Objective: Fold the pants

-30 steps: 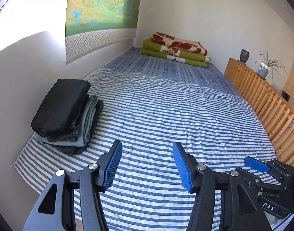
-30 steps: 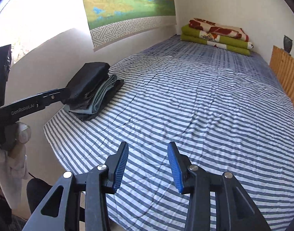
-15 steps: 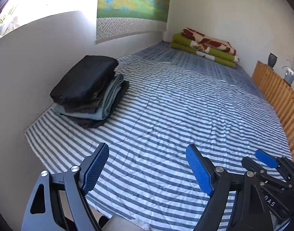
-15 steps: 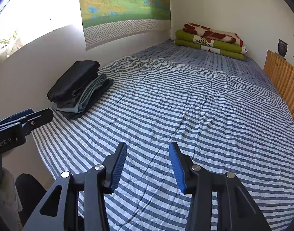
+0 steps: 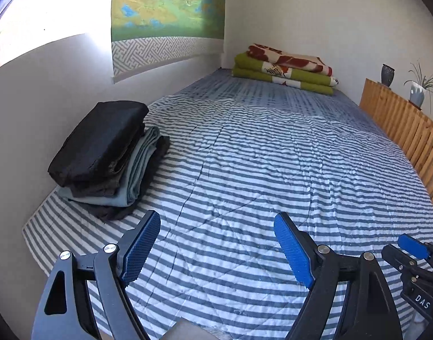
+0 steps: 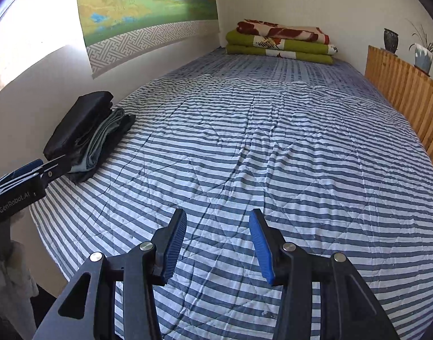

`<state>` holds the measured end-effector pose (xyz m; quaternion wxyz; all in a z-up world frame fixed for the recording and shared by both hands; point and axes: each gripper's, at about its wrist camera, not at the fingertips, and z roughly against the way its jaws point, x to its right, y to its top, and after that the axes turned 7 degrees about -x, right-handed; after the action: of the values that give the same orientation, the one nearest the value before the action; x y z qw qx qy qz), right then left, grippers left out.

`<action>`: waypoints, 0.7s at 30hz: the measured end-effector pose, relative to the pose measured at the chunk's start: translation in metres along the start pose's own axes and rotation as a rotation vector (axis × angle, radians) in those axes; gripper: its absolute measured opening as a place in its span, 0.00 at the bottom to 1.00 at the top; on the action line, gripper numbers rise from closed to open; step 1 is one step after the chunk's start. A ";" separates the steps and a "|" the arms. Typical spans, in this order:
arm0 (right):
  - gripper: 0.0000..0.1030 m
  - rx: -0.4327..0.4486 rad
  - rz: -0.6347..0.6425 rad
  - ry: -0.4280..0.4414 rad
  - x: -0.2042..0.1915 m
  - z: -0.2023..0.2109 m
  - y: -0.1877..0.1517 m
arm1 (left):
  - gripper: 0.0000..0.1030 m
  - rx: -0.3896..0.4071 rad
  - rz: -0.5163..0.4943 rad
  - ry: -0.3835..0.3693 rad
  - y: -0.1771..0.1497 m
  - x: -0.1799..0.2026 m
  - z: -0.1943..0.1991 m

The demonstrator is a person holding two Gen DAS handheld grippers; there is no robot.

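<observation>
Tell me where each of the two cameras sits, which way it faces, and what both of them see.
Left wrist: sits behind the left claw, looking down the striped bed; own open blue pads frame the bottom, the right claw pokes in at right.
Right wrist: sits behind the right claw, same direction; own pads, empty between, and the left claw at left.
Shared: folded clothes pile, green blankets, wall hanging, wooden rail.

We hold the left gripper [image 5: 216, 245] with jaws wide apart, the right gripper [image 6: 217, 245] half-spread, both empty.
</observation>
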<state>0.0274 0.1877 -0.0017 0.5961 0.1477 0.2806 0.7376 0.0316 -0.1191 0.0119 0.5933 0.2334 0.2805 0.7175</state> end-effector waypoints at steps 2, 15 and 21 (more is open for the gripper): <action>0.41 0.019 -0.002 -0.025 0.003 0.005 0.001 | 0.82 -0.014 0.016 -0.016 0.004 -0.003 -0.004; 0.41 0.006 0.067 -0.031 -0.009 -0.003 0.005 | 0.83 -0.055 0.075 0.025 -0.011 -0.010 -0.023; 0.41 0.010 0.085 -0.031 -0.014 -0.003 0.003 | 0.83 -0.043 0.063 0.039 -0.014 -0.005 -0.025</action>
<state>0.0267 0.1727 -0.0005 0.5679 0.1739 0.2686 0.7584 0.0260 -0.1250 -0.0162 0.5698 0.2153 0.2691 0.7461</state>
